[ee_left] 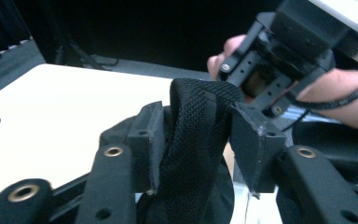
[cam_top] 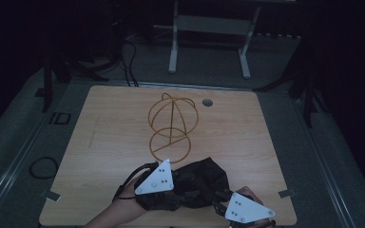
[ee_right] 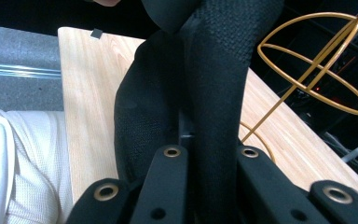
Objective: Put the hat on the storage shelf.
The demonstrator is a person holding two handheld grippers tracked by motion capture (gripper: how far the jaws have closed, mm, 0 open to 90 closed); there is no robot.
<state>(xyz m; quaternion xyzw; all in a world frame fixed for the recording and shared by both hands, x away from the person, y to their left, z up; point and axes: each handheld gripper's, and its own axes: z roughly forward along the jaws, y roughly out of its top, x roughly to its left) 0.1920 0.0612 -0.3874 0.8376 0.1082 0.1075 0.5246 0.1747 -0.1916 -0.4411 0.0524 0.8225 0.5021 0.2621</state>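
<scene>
The left gripper [cam_top: 171,192] clamps a band of the black mesh fabric bundle [cam_top: 202,183], which lies crumpled near the table's front edge, just in front of the gold wire dome stand [cam_top: 172,124], with no clear long axis. The right gripper [cam_top: 223,204] pinches another fold. The light wooden table [cam_top: 109,137] beyond the stand is bare; grey floor surrounds it.

— Where's the wire stand [cam_top: 172,126]?
— Mid-table [cam_top: 100,142], behind the fabric bundle [cam_top: 202,180] I see at the near edge.
— My grippers?
— Left gripper [cam_top: 164,199] left of the bundle, right gripper [cam_top: 221,206] right, each touching it.
</scene>
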